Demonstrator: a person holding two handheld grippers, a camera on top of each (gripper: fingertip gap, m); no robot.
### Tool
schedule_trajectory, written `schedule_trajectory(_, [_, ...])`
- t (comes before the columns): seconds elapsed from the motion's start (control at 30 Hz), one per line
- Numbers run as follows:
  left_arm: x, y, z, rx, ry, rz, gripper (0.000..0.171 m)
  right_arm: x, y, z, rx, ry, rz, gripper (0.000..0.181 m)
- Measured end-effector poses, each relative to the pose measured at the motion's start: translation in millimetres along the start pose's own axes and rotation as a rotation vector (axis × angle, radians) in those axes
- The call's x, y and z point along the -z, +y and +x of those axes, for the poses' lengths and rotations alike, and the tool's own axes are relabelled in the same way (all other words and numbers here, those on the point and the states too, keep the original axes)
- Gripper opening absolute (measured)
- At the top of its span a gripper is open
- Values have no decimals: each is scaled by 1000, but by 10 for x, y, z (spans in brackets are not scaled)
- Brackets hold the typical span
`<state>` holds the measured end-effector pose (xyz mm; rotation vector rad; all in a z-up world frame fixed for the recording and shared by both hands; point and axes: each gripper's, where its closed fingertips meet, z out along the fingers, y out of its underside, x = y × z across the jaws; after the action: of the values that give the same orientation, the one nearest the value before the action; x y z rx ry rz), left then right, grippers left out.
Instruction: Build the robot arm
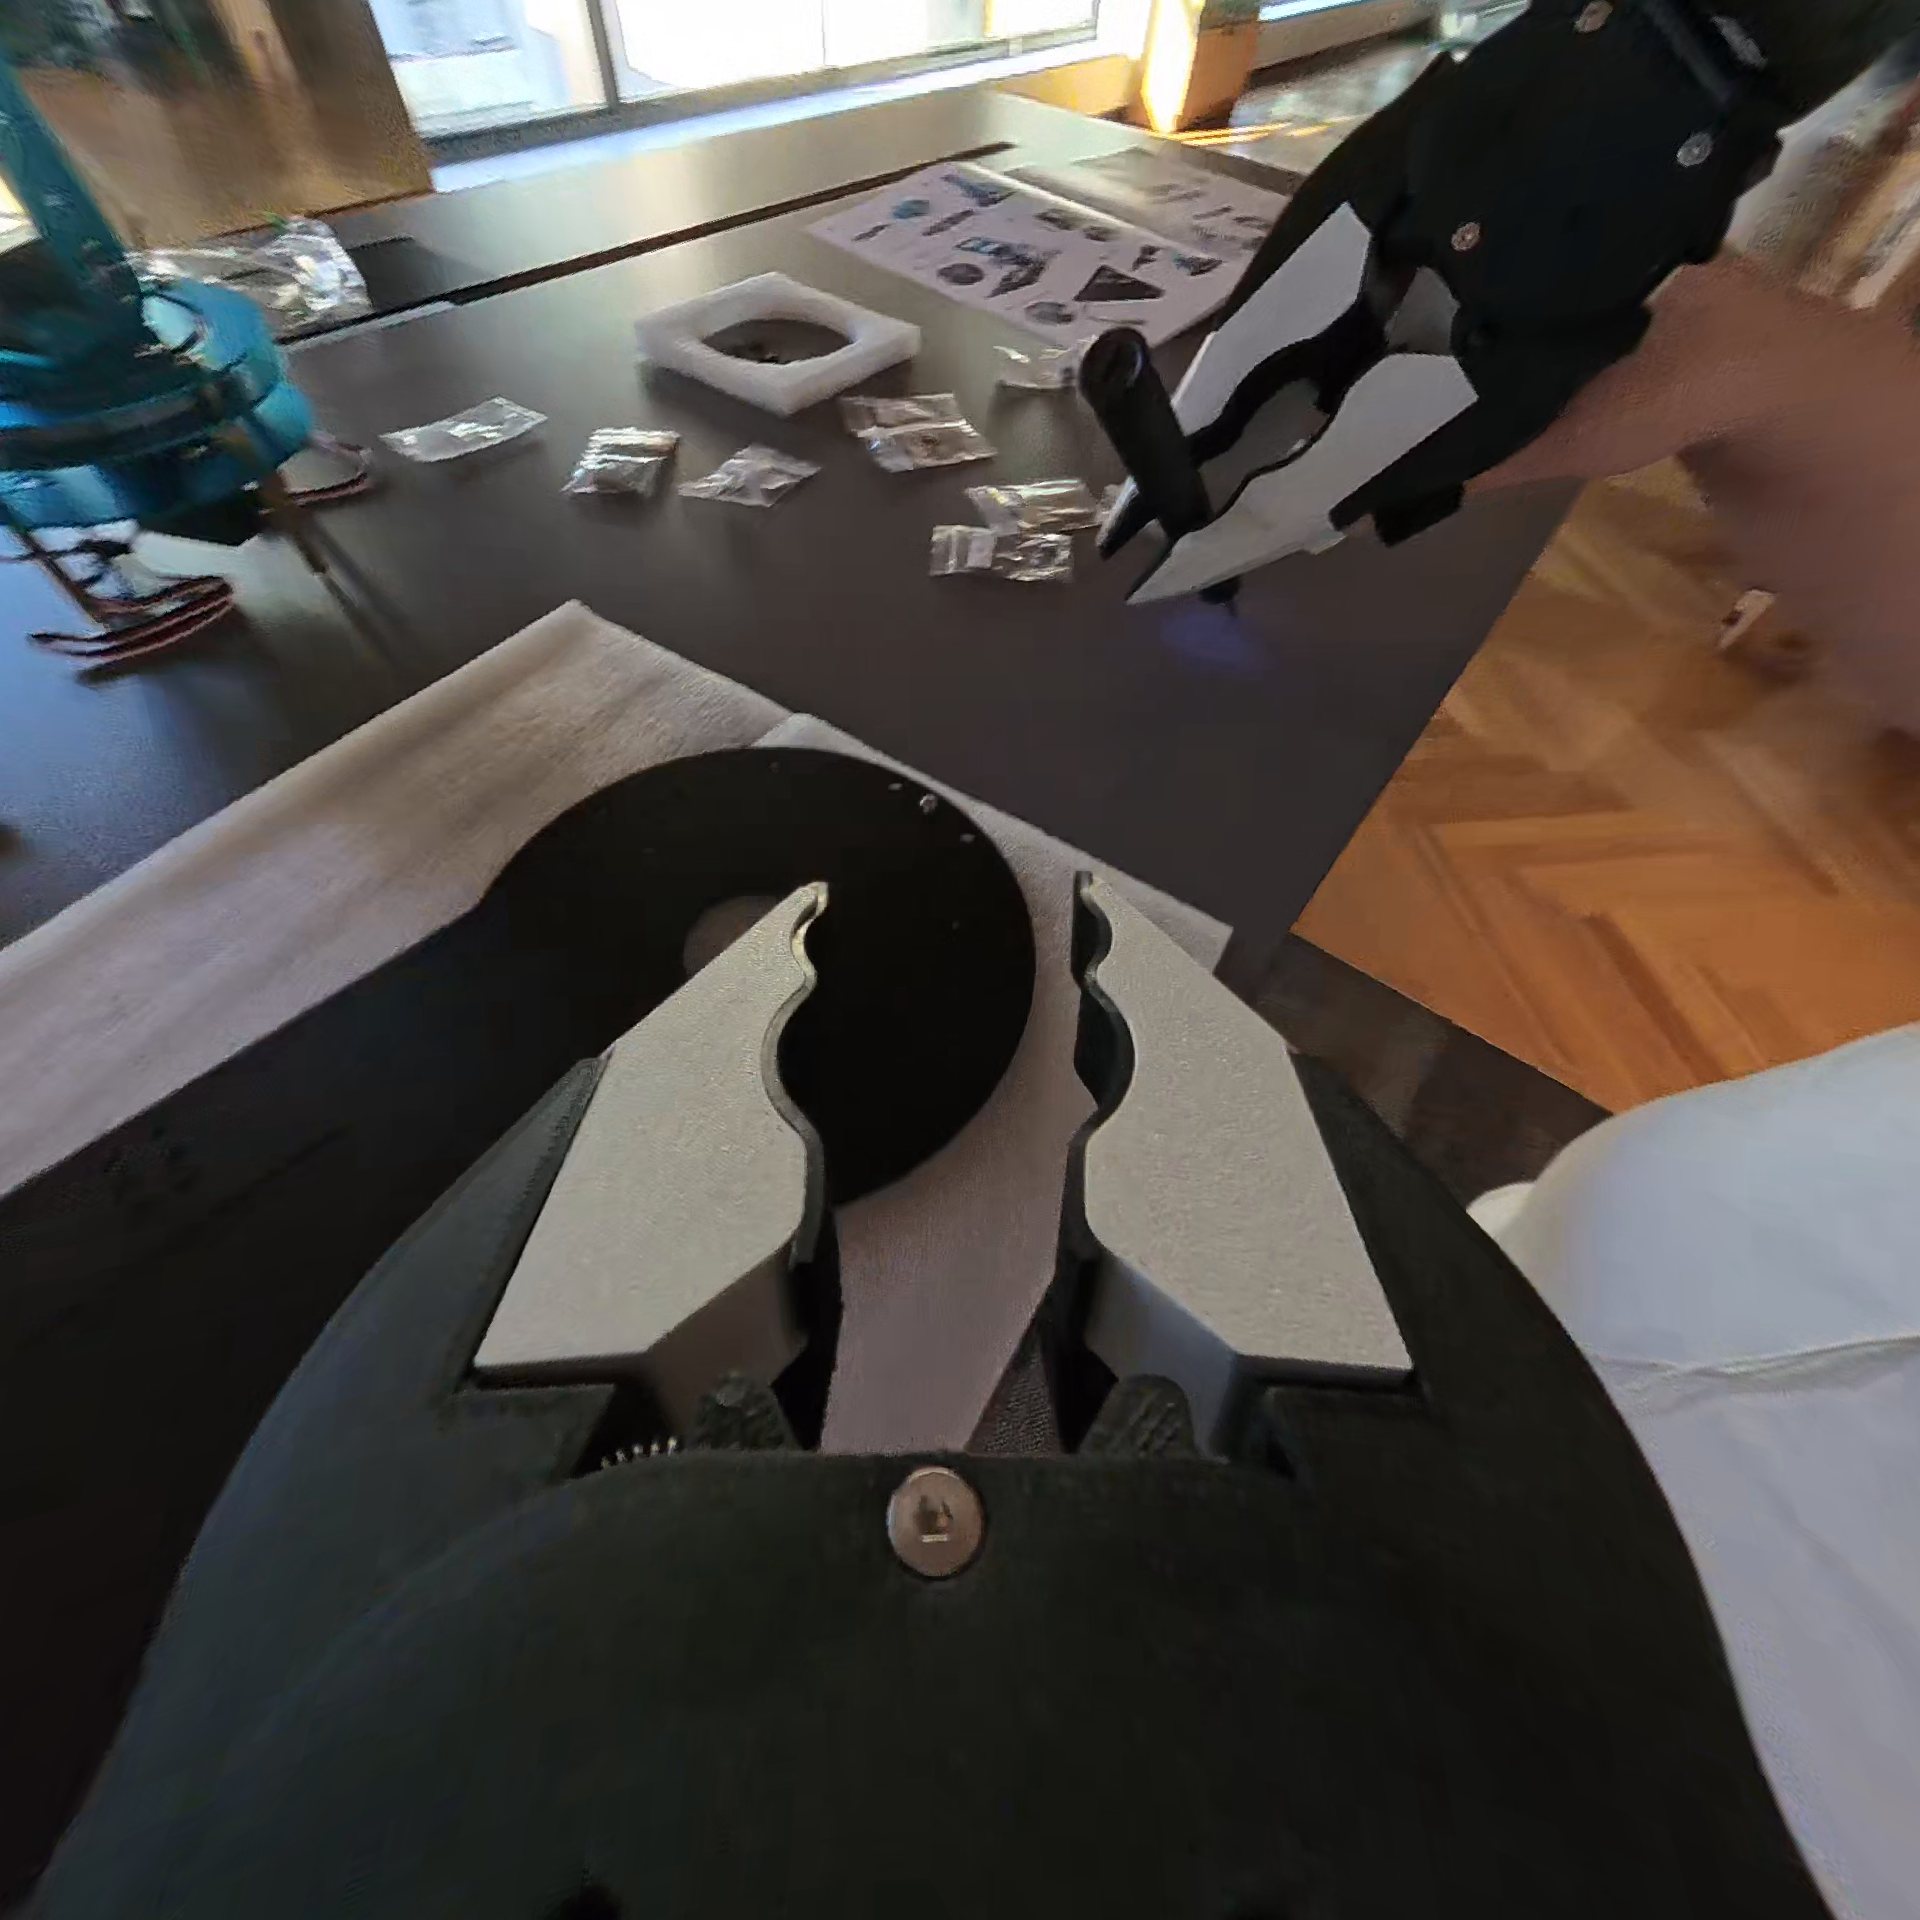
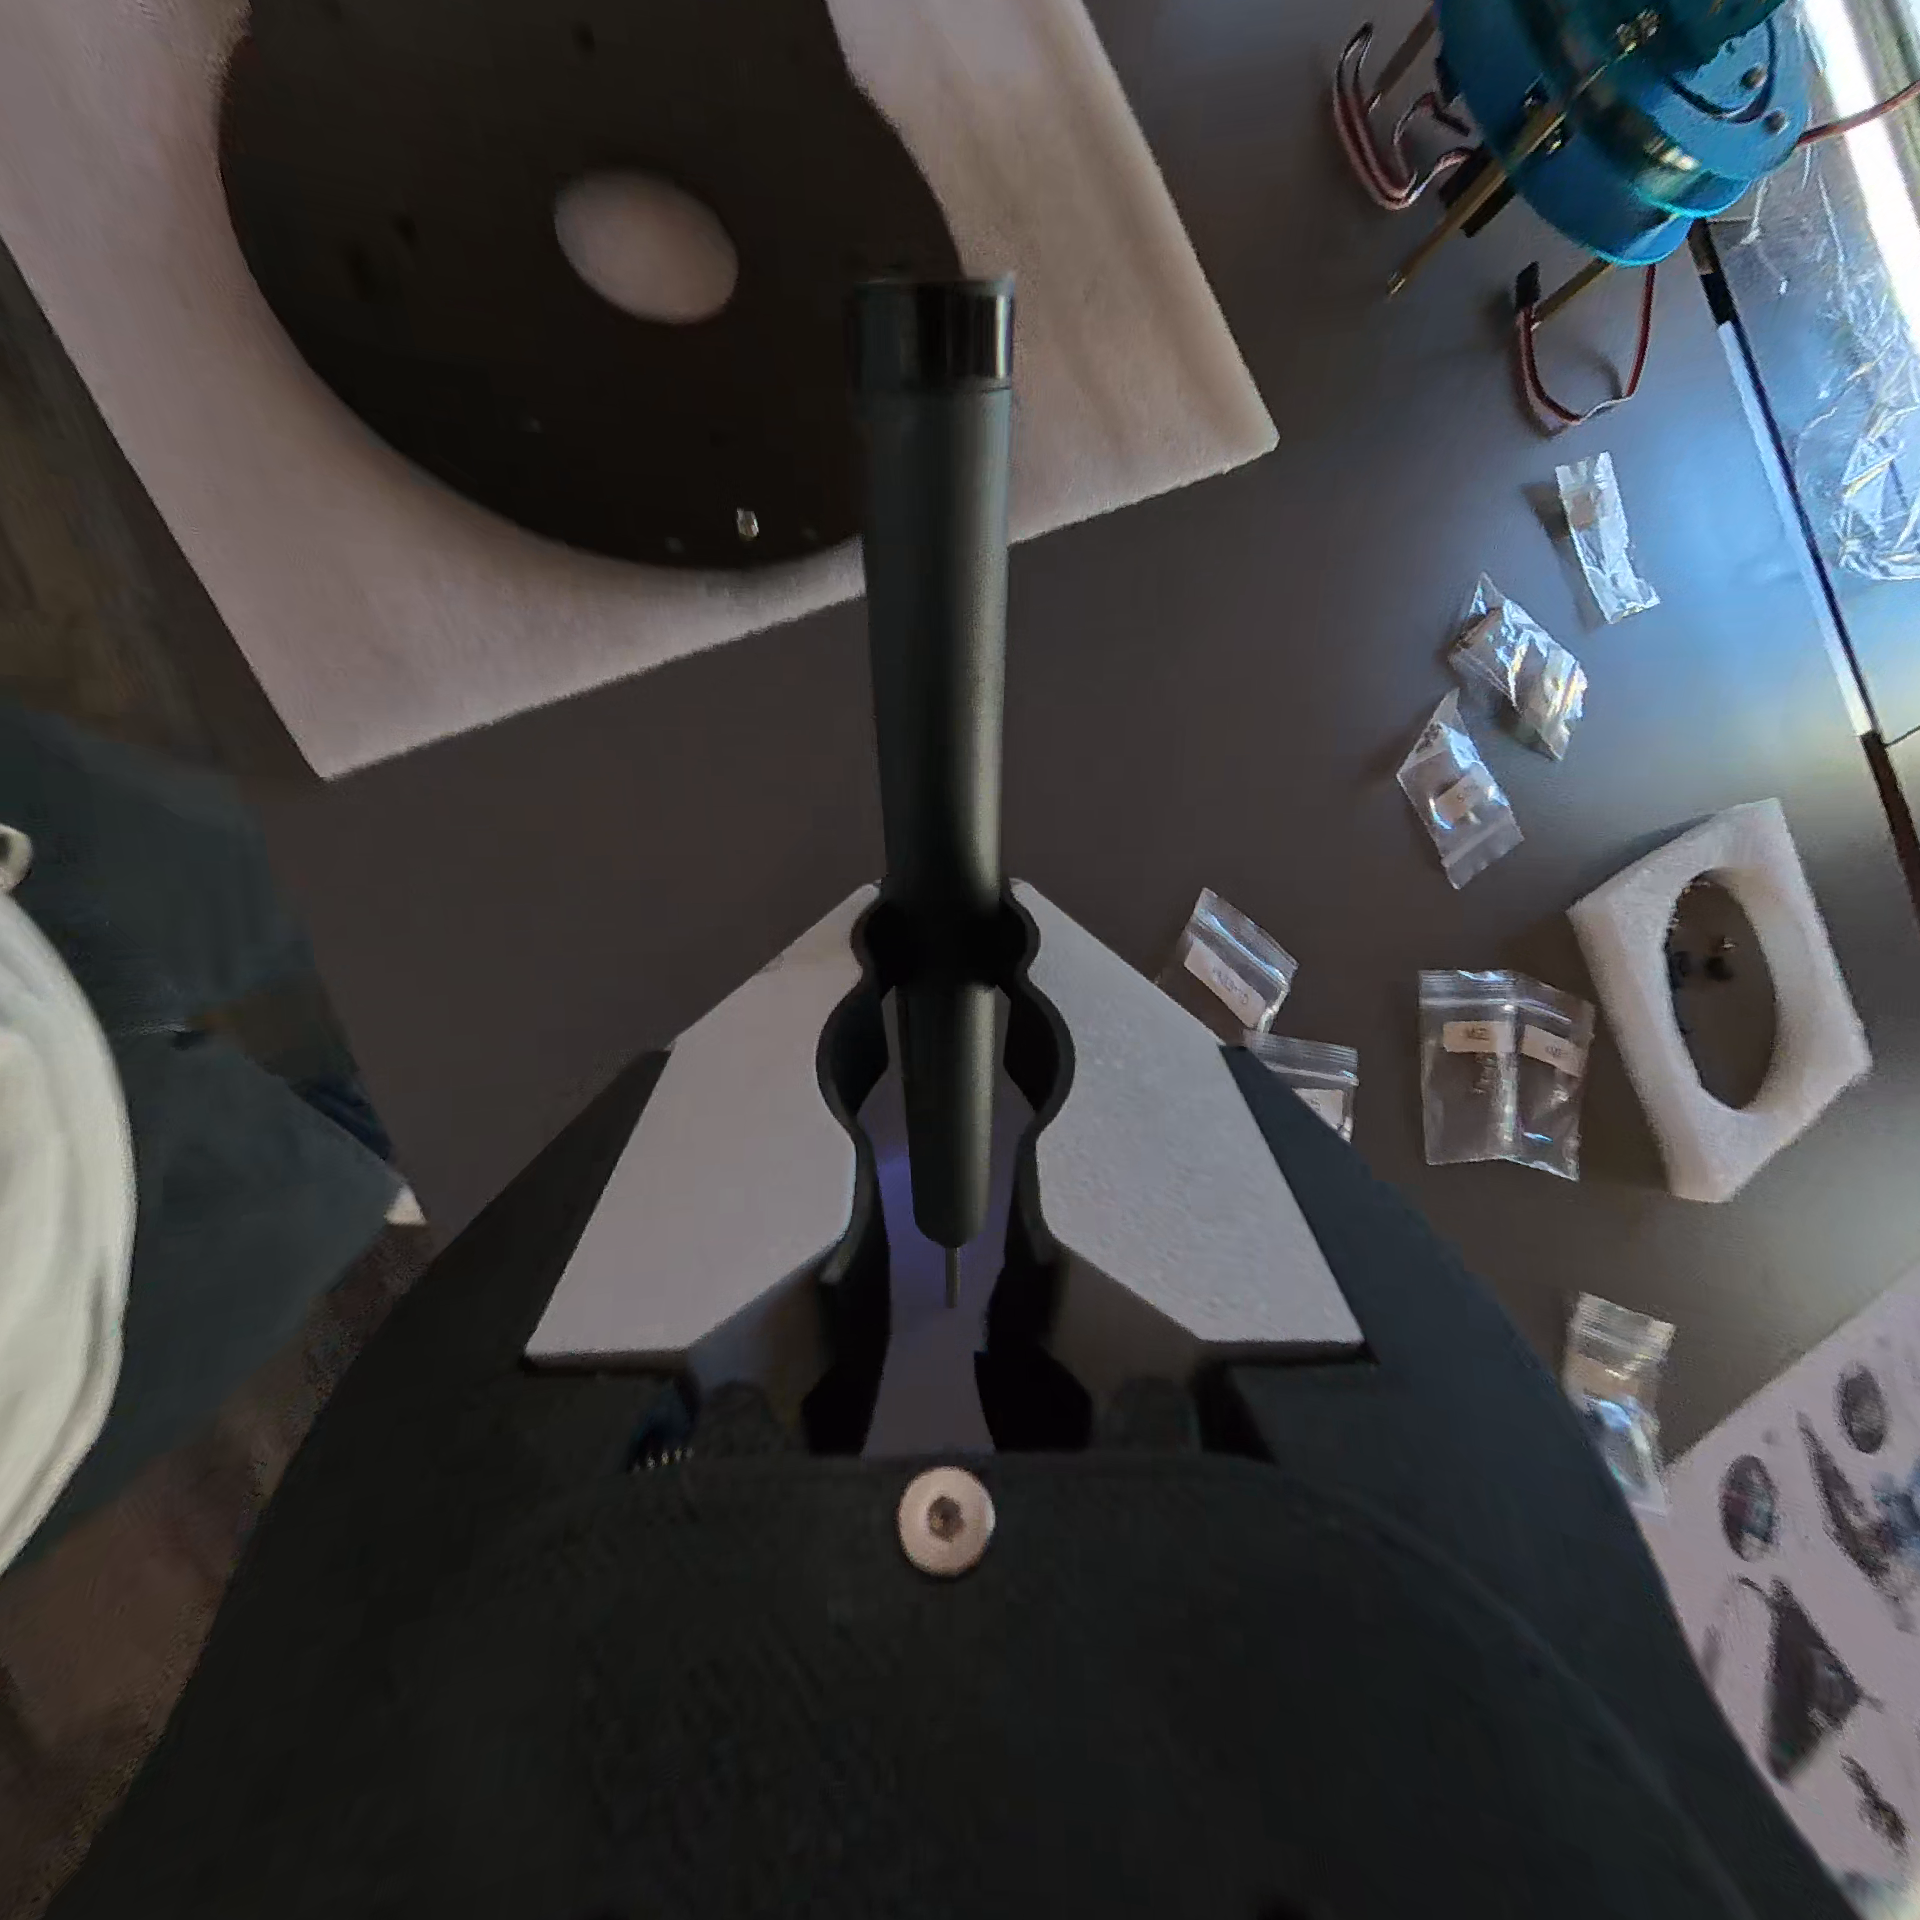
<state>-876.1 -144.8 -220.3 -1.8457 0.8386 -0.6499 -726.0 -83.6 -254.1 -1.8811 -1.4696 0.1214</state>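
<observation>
Dark tabletop [image 1: 1039, 665]. Left gripper [image 1: 951, 904]: jaws apart, empty, over black disc [image 1: 914, 997] on foam [image 1: 312, 831]. Right gripper [image 2: 951, 914]: clamped on screwdriver [image 2: 935, 623] near tip; rigid, light, likely slippery.

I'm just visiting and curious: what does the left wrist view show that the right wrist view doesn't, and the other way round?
Only the left wrist view shows the open left gripper over the black disc, the wooden floor and windows. Only the right wrist view shows the black screwdriver's thin tip inside the right gripper, which is shut on it. Both show the disc on its white foam sheet, small plastic bags, the square foam ring, the blue device and the printed sheet.
</observation>
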Motion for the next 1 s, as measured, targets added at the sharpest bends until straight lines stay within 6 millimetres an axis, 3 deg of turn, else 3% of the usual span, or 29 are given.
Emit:
schedule_trajectory(0.13, [163,190,-34,13,-129,-42,42,-126,230,10,84,-22,-108,16])
schedule_trajectory(0.3, [141,391,-50,-93,-197,-132,47,-248,431,-65,63,-119,-134,16])
schedule_trajectory(0.63, [-266,588,-28,-604,-176,-400,47,-260,420,-68,0,-250,-56,21])
schedule_trajectory(1.0, [-349,659,52,-665,-86,-413,24,-352,306,-75,-17,-245,-41,23])
